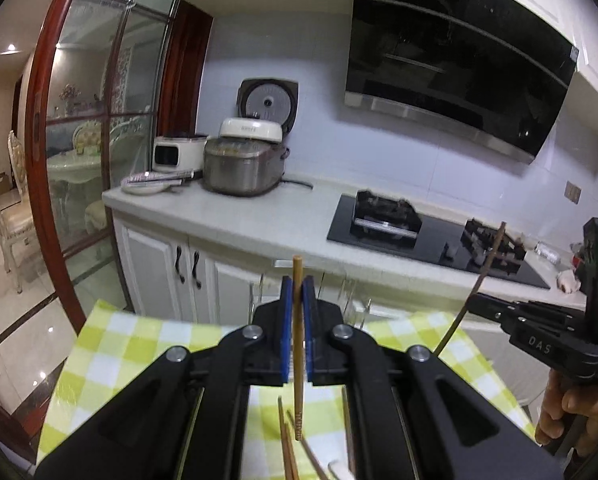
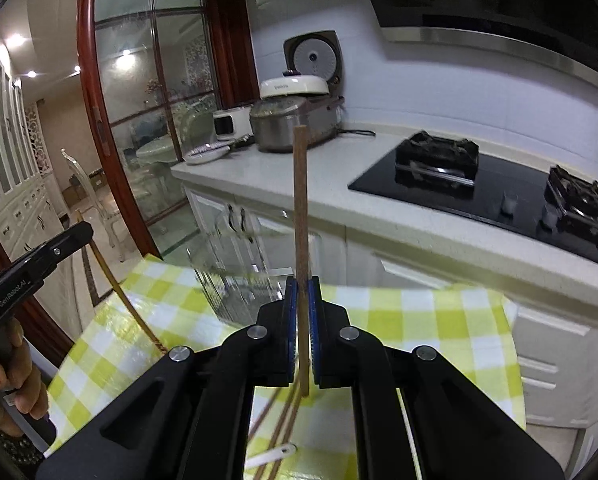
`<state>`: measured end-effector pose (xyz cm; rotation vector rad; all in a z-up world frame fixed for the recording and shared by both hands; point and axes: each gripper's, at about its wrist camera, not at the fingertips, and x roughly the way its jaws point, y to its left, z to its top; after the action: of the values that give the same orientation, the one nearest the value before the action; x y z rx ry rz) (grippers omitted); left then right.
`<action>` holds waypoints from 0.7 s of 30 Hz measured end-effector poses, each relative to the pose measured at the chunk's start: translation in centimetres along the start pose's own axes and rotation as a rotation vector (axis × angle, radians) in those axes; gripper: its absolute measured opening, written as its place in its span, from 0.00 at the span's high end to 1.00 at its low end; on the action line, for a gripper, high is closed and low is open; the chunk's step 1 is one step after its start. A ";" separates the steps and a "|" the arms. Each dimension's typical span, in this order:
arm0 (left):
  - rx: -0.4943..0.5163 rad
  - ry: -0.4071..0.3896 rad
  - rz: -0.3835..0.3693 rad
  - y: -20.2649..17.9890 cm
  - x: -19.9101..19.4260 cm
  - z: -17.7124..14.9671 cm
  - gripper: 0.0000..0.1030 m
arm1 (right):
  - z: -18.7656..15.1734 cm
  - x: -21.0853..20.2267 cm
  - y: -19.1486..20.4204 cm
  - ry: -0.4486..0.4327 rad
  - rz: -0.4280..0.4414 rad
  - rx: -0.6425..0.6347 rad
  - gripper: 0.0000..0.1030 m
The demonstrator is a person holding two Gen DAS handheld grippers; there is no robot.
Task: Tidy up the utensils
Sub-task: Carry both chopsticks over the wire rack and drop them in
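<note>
A light wooden chopstick [image 1: 297, 344] is clamped upright between the blue pads of the left gripper [image 1: 297, 294], the jaws closed tightly on it, with its top standing just above the pad tips and its lower end hanging clear above the checked tablecloth [image 1: 111, 356]. A darker chopstick [image 2: 301, 240] is gripped the same way by the right gripper [image 2: 303, 292], its jaws also closed on the shaft, with a long length rising above the pads and only a short stub below them. Both held sticks are seen off the table, whose far edge lies near the white cabinet fronts under the counter [image 2: 319, 196], so little open room is left beyond that edge. More chopsticks [image 2: 281, 428] lie on the cloth near the table's near edge, partly hidden by the gripper bodies, and a white utensil [image 2: 277, 454] beside them is cut off so that its kind cannot be told. A clear glass holder [image 2: 239, 276] stands at the far edge of the table, blurred and hard to outline. In the left wrist view the dark stick [image 1: 475, 284] is seen slanting at the right side, where the person's hand [image 1: 575, 416] grips the handle.
</note>
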<state>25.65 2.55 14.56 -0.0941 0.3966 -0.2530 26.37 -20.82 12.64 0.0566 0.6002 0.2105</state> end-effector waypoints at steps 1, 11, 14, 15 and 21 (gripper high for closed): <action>0.005 -0.013 0.001 -0.1 -0.1 0.8 0.95 | 1.7 -0.3 0.3 -0.010 0.014 -0.007 0.93; 0.045 -0.133 0.016 -1.4 -0.2 7.9 0.95 | 8.4 -1.3 2.3 -0.096 0.034 -0.051 0.93; 0.040 -0.166 0.024 -1.2 0.3 9.3 0.95 | 10.2 -1.3 2.7 -0.128 0.049 -0.041 0.93; 0.034 -0.174 0.025 -1.1 0.6 9.7 0.95 | 10.7 -1.2 2.8 -0.135 0.053 -0.037 0.93; 0.011 -0.193 0.018 -0.1 3.6 10.4 0.95 | 12.3 1.0 3.9 -0.158 0.058 -0.020 0.93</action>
<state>32.95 1.95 22.81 -0.1036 0.2045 -0.2262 33.48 -16.74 22.68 0.0709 0.4398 0.2658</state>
